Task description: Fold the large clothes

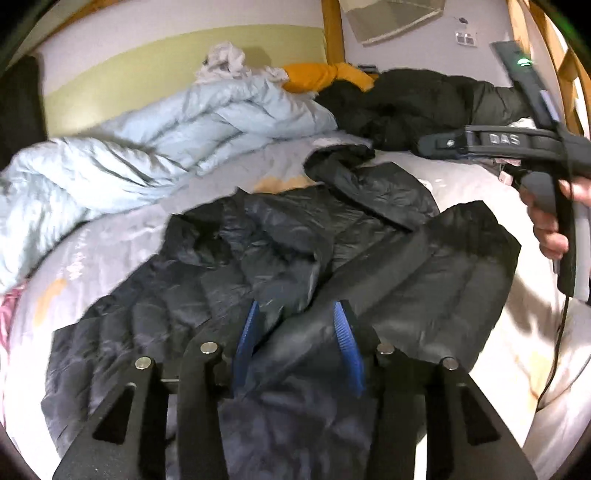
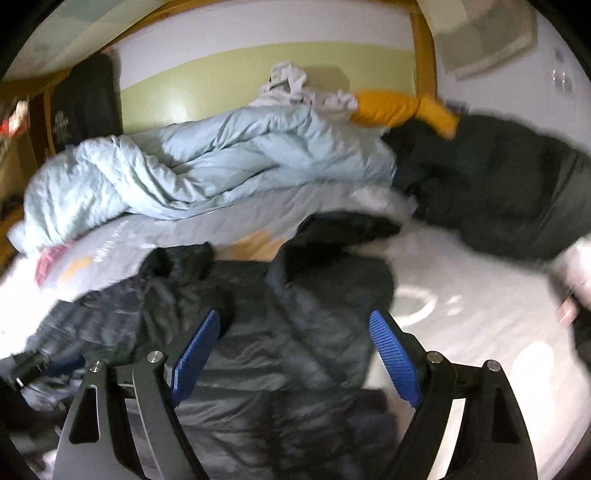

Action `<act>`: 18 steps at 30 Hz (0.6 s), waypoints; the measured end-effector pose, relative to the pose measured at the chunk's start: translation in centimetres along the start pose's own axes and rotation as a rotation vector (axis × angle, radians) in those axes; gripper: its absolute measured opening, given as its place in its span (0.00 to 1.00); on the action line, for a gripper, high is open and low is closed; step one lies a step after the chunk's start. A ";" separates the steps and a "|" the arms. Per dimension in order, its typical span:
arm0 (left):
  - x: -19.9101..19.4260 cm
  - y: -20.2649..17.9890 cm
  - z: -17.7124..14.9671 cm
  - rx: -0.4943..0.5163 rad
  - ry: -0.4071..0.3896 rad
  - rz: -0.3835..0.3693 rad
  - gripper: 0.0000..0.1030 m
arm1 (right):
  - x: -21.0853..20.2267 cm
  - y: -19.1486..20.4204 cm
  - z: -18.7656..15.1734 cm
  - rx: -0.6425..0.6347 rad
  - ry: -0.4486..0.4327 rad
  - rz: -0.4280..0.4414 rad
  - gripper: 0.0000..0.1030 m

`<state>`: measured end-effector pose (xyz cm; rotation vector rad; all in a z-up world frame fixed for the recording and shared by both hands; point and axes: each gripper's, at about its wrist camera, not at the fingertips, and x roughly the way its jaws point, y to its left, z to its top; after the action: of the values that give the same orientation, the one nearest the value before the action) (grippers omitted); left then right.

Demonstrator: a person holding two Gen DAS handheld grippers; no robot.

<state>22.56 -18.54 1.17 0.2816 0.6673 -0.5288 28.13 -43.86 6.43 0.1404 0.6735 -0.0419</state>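
A dark quilted puffer jacket (image 1: pixel 258 251) lies crumpled on the pale bedsheet (image 1: pixel 480 192). One flap is spread to the right. My left gripper (image 1: pixel 295 332) hovers low over the jacket's near part. Its blue pads (image 1: pixel 245 332) stand apart, with a fold of the jacket running up between them and no clear pinch. In the right wrist view the same jacket (image 2: pixel 295 295) fills the middle. My right gripper (image 2: pixel 295 317) hangs above it, wide open, with nothing gripped. A hand (image 1: pixel 550 221) holds the right tool's handle at the right edge of the left wrist view.
A bunched light blue duvet (image 1: pixel 147 147) lies along the far left of the bed. An orange garment (image 1: pixel 321 75), grey clothes (image 1: pixel 225 59) and a dark coat (image 1: pixel 424 103) are piled by the wall. A wooden bedpost (image 1: pixel 332 29) rises behind them. Bare sheet (image 2: pixel 461 332) shows to the right.
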 end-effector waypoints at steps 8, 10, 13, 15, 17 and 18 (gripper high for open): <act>-2.3 8.5 -0.8 -0.190 -0.047 0.186 0.50 | 3.4 3.0 0.2 0.033 0.075 0.103 0.83; -2.4 10.6 -1.2 -0.235 -0.021 0.246 0.50 | 4.0 5.0 0.6 -0.005 0.091 0.140 0.83; -2.2 14.1 -2.5 -0.334 0.043 0.294 0.50 | 4.3 9.1 1.1 -0.053 0.100 0.228 0.83; -1.8 15.6 -3.5 -0.357 0.080 0.336 0.50 | 4.6 11.5 0.9 -0.073 0.104 0.260 0.83; -1.0 17.0 -4.8 -0.375 0.149 0.380 0.50 | 5.8 14.0 0.0 -0.136 0.140 0.258 0.83; -0.3 17.6 -5.3 -0.389 0.195 0.392 0.50 | 6.8 15.4 -0.9 -0.188 0.173 0.220 0.83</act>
<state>29.27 -1.63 -1.18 0.0921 0.8631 0.0086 34.17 -28.41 3.33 0.0368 0.8274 0.2467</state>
